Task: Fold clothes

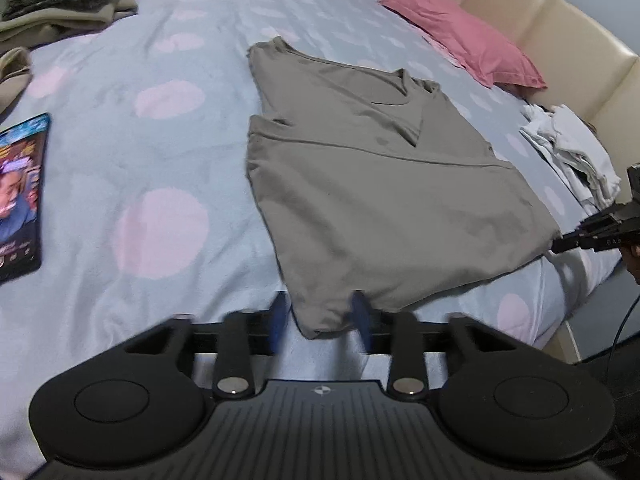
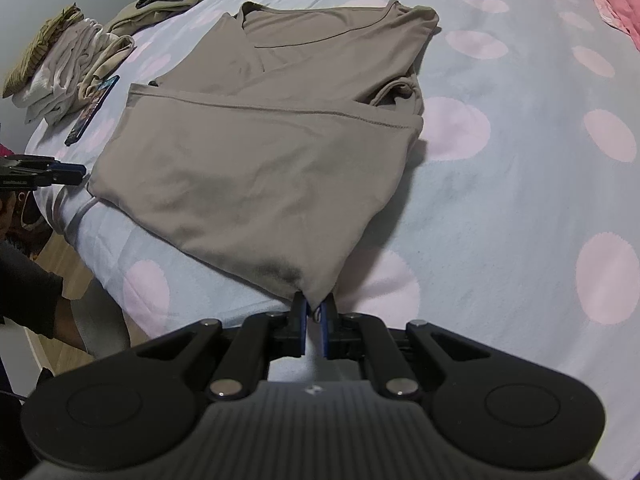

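1. Right gripper (image 2: 315,310): jaws nearly closed, pinching the near corner of the taupe shirt (image 2: 260,152).
2. Left gripper (image 1: 322,316): jaws partly apart around the shirt's (image 1: 360,184) other near corner; pads blurred, not visibly pressing it.
3. Shirt lies partly folded on the dotted blue bedspread (image 1: 168,152), near the bed's edge.
4. Left of the shirt: a lit phone (image 1: 20,196).
5. Beyond the shirt: pink pillow (image 1: 468,40); far left of it, piled clothes (image 1: 68,0).

1. You see dim, even indoor lighting with no glare on the bedspread (image 1: 168,92).
2. You see motion blur on the left gripper (image 1: 322,320) fingertips.
3. You see fisheye bending and dark corners beyond the bedspread's edges.
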Demonstrator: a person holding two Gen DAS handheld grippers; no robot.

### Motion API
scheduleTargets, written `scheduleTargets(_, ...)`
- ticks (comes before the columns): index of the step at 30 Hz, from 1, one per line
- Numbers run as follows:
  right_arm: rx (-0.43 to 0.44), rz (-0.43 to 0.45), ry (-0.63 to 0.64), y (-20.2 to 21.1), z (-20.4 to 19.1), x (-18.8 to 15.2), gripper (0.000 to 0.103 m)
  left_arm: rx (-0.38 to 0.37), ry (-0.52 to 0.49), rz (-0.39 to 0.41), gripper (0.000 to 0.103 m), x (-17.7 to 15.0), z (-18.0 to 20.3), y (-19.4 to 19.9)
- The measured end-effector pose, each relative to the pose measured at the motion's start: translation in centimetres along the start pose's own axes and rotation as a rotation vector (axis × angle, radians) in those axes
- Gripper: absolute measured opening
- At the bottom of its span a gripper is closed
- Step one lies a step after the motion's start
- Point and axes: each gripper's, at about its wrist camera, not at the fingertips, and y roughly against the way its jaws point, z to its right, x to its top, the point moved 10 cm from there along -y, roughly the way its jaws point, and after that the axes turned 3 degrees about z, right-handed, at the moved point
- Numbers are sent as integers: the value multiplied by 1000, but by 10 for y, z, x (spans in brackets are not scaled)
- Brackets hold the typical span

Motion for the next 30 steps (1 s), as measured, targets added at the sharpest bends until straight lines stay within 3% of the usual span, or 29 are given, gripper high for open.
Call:
scheduleTargets(3, -4, -4, 8, -1, -2, -1, 8, -25, 50, -29, 51, -7, -2, -8)
scheduleTargets(8, -5, -3, 7, -2, -2, -1, 9, -106, 203, 2, 48, -4, -17, -14)
scheduleTargets(11, -4, 1, 4, -1, -2, -1, 9, -161, 301, -1, 28, -1, -25, -16)
scheduleTargets(12, -4, 5, 2, -1, -2, 0, 9, -174, 306, -9, 24, -1, -24, -15)
scheduleTargets(16, -1, 18, -10, 1, -1, 3, 10, -161, 260, -28, 24, -6, -15, -14)
scheduleTargets(19, 7, 22, -29, 1, -2, 2, 16, -148, 250, -38, 27, -12, -15, -17)
scheduleTargets(22, 11, 32, -45, -1, -2, 3, 31, -156, 253, -32, 28, -12, -17, -20)
scheduleTargets(24, 7, 43, -53, -2, -1, 4, 31, -162, 239, -35, 26, -10, -16, -23)
scheduleTargets(25, 8, 46, -62, -4, 0, 5, 24, -161, 231, -41, 16, -10, -15, -24)
scheduleTargets(26, 13, 46, -66, -4, 0, 6, 8, -163, 223, -55, 8, -10, -14, -24)
scheduleTargets(30, 32, 58, -81, 5, -3, 11, 7, -226, 199, -71, 4, -1, -6, -8)
